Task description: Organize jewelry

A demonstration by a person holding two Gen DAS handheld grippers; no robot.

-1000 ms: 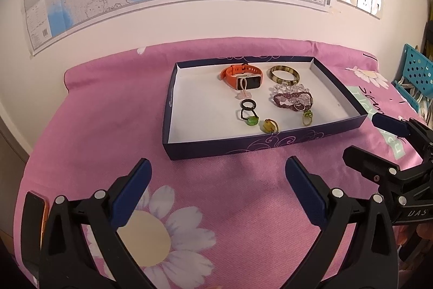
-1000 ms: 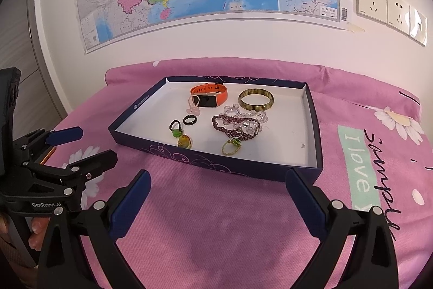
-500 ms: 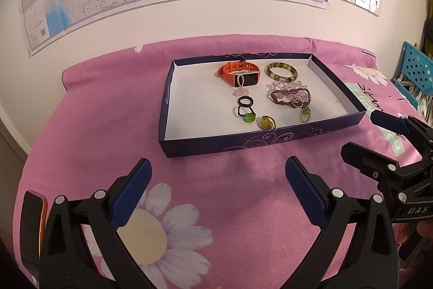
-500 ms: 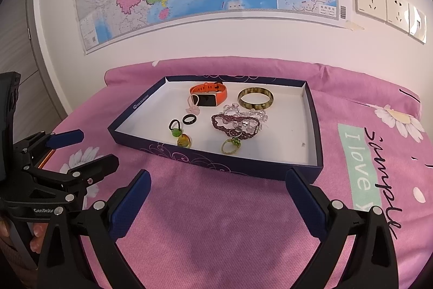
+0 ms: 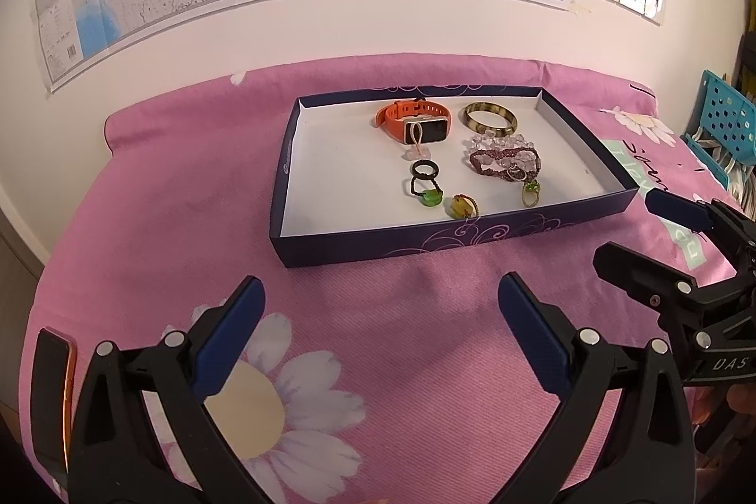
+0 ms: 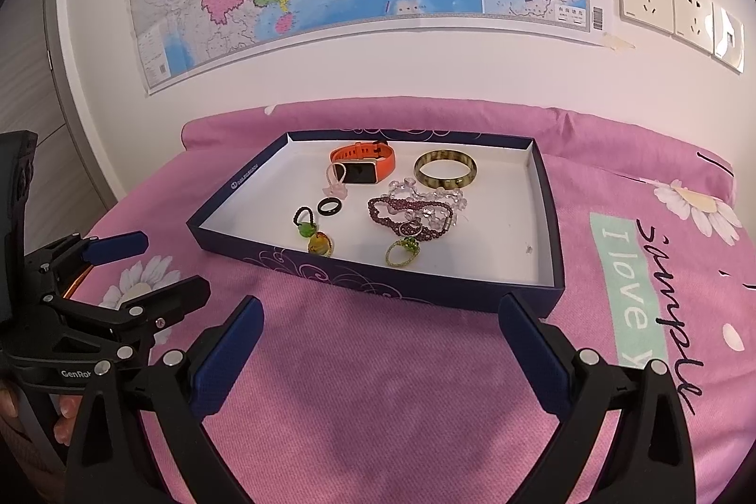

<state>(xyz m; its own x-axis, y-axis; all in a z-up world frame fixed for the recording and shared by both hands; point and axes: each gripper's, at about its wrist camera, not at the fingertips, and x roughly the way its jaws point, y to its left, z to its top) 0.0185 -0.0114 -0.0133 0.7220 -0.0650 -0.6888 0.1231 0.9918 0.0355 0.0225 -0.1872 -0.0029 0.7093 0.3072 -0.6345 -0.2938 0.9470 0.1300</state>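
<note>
A shallow navy box [image 5: 368, 239] [image 6: 264, 256] with a white floor lies on the pink bedspread. Inside it are an orange smartwatch [image 5: 416, 121] [image 6: 364, 161], an olive bangle [image 5: 489, 116] [image 6: 445, 169], a clear bead bracelet with a maroon bead bracelet [image 5: 503, 166] [image 6: 408, 216], a black ring [image 5: 421, 169] [image 6: 329, 205], and beaded rings with green and amber stones [image 5: 460, 205] [image 6: 319, 242]. My left gripper [image 5: 380, 320] is open, hovering over the bedspread in front of the box. My right gripper [image 6: 378, 334] is open too, just short of the box's near wall.
A map hangs on the wall behind the bed, with wall sockets [image 6: 680, 10] to its right. A blue perforated basket [image 5: 725, 121] stands at the right. A dark phone-like object with an orange edge [image 5: 52, 386] lies at the bed's left. The bedspread carries daisy prints.
Both grippers have shifted a little toward the box, which now sits slightly lower and nearer in the views. Both stay open and nothing in the box has moved.
</note>
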